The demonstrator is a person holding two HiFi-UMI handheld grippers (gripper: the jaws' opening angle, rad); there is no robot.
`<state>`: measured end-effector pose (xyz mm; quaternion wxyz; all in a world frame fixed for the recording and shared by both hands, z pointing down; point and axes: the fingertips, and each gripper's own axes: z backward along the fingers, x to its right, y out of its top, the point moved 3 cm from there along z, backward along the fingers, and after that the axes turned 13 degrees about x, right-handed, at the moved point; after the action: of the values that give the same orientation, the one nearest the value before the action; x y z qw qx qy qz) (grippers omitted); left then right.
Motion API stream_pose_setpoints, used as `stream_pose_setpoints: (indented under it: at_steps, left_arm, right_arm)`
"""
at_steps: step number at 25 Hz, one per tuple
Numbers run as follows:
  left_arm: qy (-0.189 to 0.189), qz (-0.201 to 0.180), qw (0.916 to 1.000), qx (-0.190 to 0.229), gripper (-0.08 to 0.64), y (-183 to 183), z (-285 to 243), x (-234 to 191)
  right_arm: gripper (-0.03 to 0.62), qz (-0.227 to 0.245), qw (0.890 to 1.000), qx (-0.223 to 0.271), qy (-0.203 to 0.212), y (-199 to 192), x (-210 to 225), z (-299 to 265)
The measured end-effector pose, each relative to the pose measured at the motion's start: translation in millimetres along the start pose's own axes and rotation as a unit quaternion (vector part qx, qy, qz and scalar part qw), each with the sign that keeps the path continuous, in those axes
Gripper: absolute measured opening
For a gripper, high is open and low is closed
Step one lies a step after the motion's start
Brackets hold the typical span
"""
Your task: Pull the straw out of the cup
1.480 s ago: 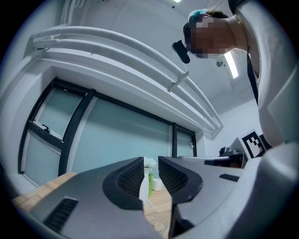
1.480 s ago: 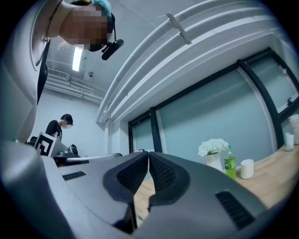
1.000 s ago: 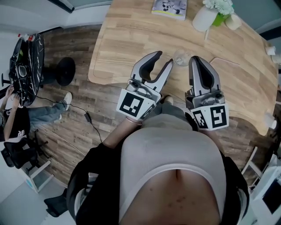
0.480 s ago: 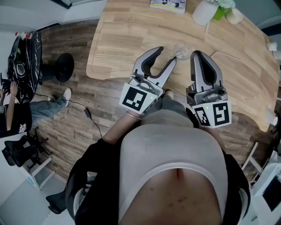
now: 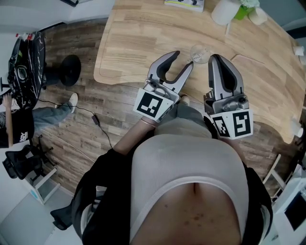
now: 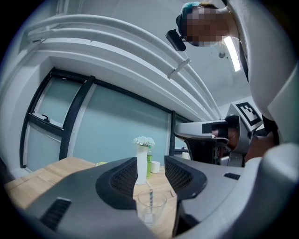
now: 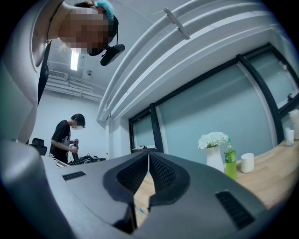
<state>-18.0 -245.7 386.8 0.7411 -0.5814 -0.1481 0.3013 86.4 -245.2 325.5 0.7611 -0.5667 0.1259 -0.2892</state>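
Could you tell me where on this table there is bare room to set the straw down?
The wide bare wood of the table left of the cup, nearer than the booklet, is free. It is crowded at the far edge round the vase and bottle.

Clear glossy cup [image 6: 160, 204], matt wooden table [image 5: 143, 43]
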Motion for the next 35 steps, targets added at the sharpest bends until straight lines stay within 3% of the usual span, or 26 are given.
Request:
stream_pose_setpoints:
  at_steps: [9, 12, 17, 35]
  left_arm:
    - [-0.001, 0.005, 0.9999, -0.010, 0.166, -13.7, -1.7, -1.3]
    - [-0.006, 0.005, 0.9999, 0.006, 0.165, -14.1, -4.0, -1.2]
    - [0.008, 0.003, 0.9992, -0.039, 0.164, -30.3, -0.3, -5.1]
    - [0.015, -0.002, 0.9977, -0.067, 0.114, -51.7, -1.7, -7.2]
  right_arm:
    - [0.031, -0.002, 1.000, -0.004, -0.002, -3.4, 4.7, 0.9]
    - [0.031, -0.002, 1.000, -0.005, -0.003, -3.7, 5.8, 0.2]
    - [0.031, -0.003, 1.000, -0.006, -0.004, -5.4, 9.5, -0.6]
    - [0.031, -0.013, 1.000, -0.012, 0.005, -13.5, 17.3, -6.9]
